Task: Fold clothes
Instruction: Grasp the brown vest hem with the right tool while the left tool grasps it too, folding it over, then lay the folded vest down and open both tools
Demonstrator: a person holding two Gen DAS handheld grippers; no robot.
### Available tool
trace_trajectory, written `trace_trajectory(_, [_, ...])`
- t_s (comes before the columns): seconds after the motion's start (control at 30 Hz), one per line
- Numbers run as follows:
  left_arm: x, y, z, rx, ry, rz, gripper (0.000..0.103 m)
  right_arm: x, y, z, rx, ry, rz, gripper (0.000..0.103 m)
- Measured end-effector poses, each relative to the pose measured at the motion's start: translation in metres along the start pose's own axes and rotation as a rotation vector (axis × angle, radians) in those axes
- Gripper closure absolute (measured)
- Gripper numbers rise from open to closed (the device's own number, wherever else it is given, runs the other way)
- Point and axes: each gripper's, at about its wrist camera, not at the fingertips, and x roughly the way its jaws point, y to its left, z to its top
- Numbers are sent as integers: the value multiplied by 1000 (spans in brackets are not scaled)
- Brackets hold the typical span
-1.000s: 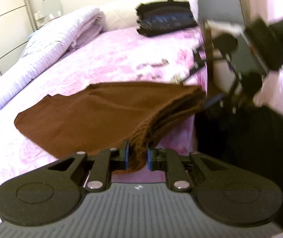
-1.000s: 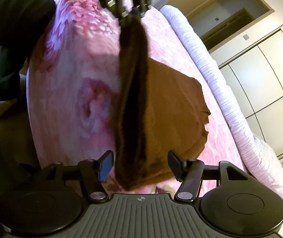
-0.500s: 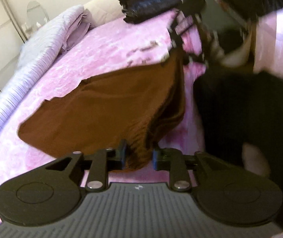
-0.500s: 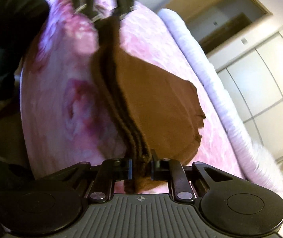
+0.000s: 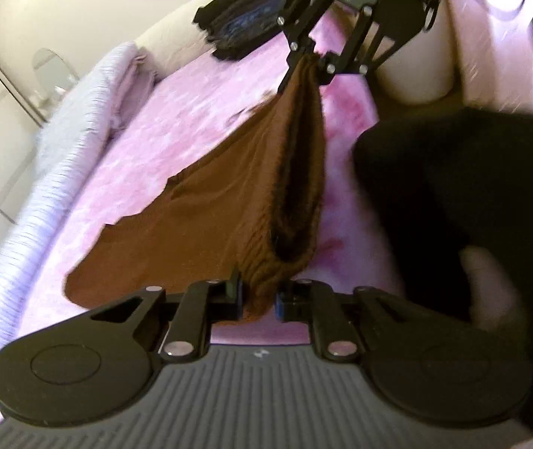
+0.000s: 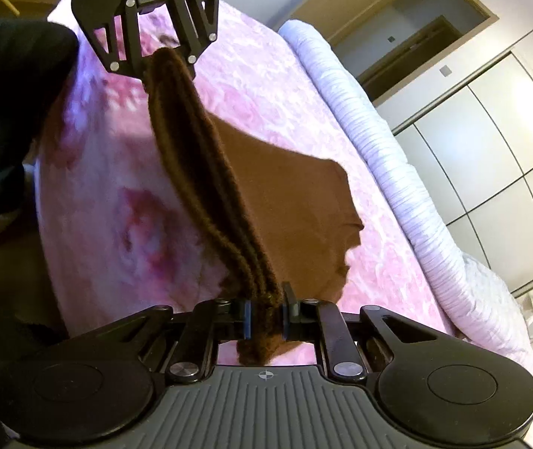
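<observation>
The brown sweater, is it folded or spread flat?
Folded: the brown sweater shows stacked ribbed layers along the edge between left gripper and right gripper.

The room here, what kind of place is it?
Most likely a home bedroom: a bed under a pink floral blanket, a rolled white duvet along its far side, and tall wardrobe doors beyond. A brown sweater is being folded on the bed.
</observation>
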Motion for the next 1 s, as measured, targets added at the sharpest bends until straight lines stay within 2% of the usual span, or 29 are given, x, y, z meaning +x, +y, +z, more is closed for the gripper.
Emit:
trace_trajectory(0.07, [-21,-1,4,-60,-29,-86,92,-22,1,4,0,-2,29,90])
trace_trajectory(0.17, [-42,8,12,-132,-70,-150,92,-53,-5,10,23,-11,84,90])
trace_trajectory(0.27, [-53,44,18,-221,-119,-137,92,-65,-26,15,45,-28,102,90])
trace_trajectory(0.37, [-55,96,24,-315,-160,-101,92,-59,-66,25,70,-63,96,90])
trace_trajectory(0.5, [-32,170,21,-447,-172,-73,91,-22,-139,40,120,-110,110,90])
trace_trajectory(0.7, [41,261,-11,-704,-128,-36,91,90,-228,46,231,-69,211,89])
trace_trajectory(0.87, [106,295,-61,-882,-12,-64,91,187,-258,32,386,3,336,89])
trace_trajectory(1.0, [141,284,-98,-928,78,-89,91,237,-257,8,456,73,412,89])
